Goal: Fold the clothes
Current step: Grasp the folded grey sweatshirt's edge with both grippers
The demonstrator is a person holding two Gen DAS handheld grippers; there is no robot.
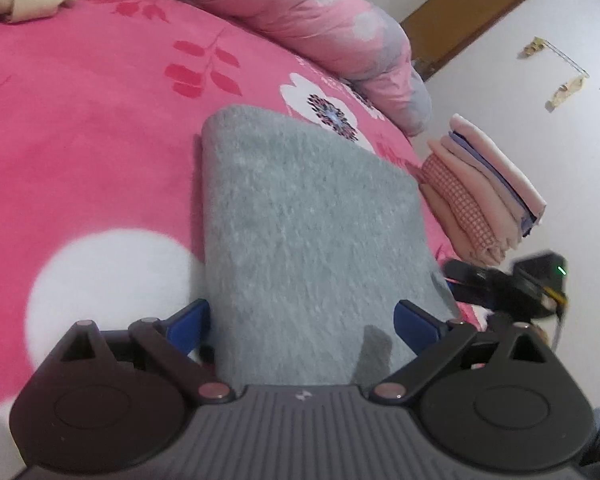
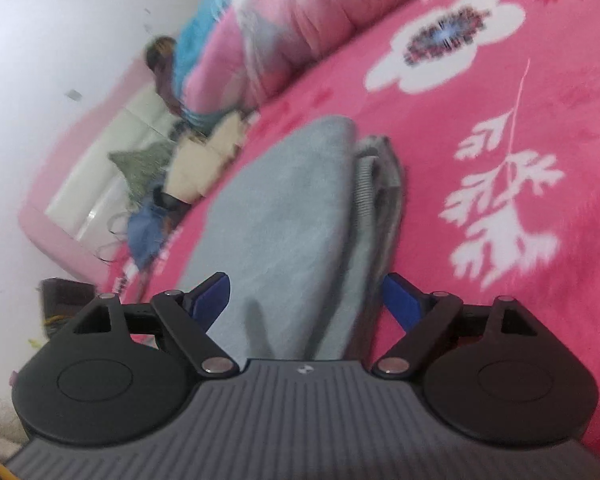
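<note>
On the pink floral bedspread (image 1: 100, 128) my grey garment (image 1: 300, 216) lies folded — both the left gripper (image 1: 302, 322) and the right gripper (image 2: 306, 300) stand open astride it, gripping nothing — so next, I judge, comes lifting it toward the folded stack (image 1: 484, 196).

A grey fleecy garment (image 1: 300, 220) lies folded into a thick, compact rectangle on the pink flowered bed (image 1: 80, 140). Its top face is smooth and flat, with rounded corners at the far end. In the right wrist view its layers (image 2: 376, 184) show stacked along the right edge, a ribbed band among them, and the near end reaches up to the camera.
</note>
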